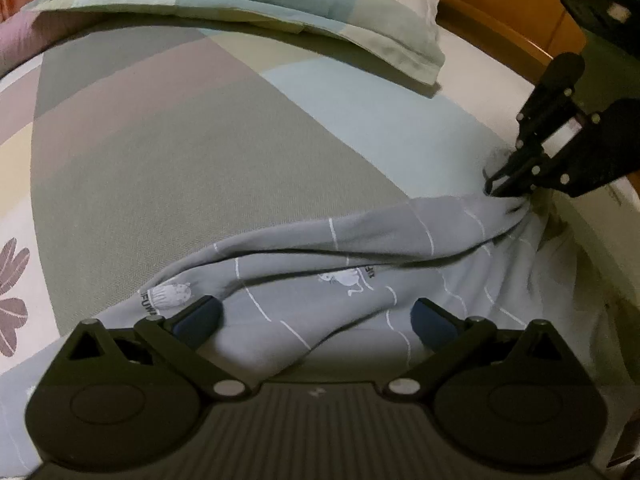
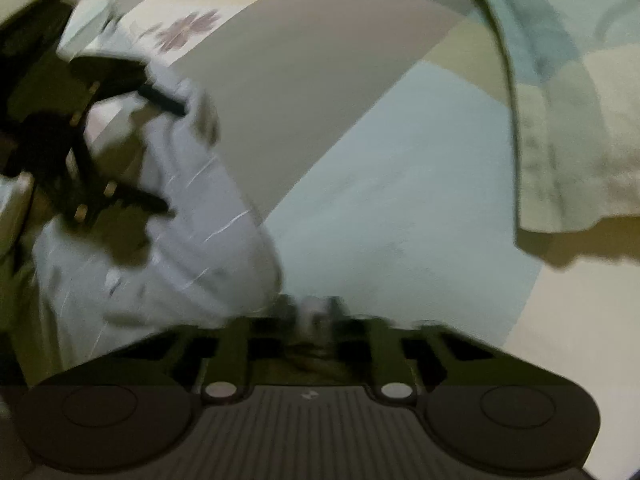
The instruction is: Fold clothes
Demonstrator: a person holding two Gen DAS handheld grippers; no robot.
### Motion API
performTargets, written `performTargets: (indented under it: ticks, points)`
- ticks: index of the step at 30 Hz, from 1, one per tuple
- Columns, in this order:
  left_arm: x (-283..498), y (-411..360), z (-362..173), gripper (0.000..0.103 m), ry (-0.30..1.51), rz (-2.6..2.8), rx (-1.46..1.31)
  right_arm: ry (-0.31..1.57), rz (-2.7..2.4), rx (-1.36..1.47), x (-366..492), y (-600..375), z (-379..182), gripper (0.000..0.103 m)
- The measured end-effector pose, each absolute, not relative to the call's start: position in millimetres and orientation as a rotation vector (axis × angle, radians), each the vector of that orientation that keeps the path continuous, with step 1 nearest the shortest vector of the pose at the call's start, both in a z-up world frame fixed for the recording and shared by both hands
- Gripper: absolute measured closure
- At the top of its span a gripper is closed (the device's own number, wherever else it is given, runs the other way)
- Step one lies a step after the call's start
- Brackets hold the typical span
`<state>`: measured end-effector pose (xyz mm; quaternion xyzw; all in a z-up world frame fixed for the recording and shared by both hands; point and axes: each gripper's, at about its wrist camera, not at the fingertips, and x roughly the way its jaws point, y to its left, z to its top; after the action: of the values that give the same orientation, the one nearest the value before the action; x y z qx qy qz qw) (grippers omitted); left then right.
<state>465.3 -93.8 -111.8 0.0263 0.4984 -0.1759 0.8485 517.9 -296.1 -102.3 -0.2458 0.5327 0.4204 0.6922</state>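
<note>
A grey garment with thin white lines and small cartoon prints lies bunched along the near edge of the bed. My left gripper is open, its blue pads wide apart with the cloth lying between and under them. At the right, my right gripper is shut on a gathered corner of the garment, and folds pull toward it. The right wrist view is blurred: my right gripper pinches grey cloth at the bottom centre. There the garment trails left to my open left gripper.
The bed sheet has grey, mauve, pale blue and cream blocks and a flower print at the left. A checked pillow lies at the head of the bed, also seen as the pillow. A wooden bed frame runs along the right.
</note>
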Motion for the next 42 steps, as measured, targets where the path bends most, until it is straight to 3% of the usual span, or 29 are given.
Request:
performTargets:
  ticks: [11, 15, 18, 25, 33, 40, 42]
  points:
    - [474, -86, -85, 0.002, 1.034, -0.342, 0.043, 1.066, 0.67, -0.48, 555, -325, -81, 0.096]
    - [474, -84, -83, 0.002, 1.043, -0.355, 0.063, 1.15, 0.643, -0.432, 563, -323, -95, 0.084]
    - [467, -78, -84, 0.002, 1.054, -0.368, 0.077, 1.135, 0.675, -0.393, 562, -318, -88, 0.084]
    - [452, -58, -101, 0.002, 1.124, -0.371, 0.057, 1.088, 0.864, -0.329, 559, -254, -86, 0.083]
    - [435, -42, -106, 0.001, 1.137, -0.373, 0.007, 1.068, 1.068, -0.471, 539, -177, -106, 0.083]
    - [427, -35, -105, 0.001, 1.111, -0.369, -0.034, 1.041, 1.216, -0.612, 524, -129, -115, 0.065]
    - [428, -34, -104, 0.001, 1.108, -0.368, -0.046, 1.038, 1.243, -0.65, 524, -120, -115, 0.065]
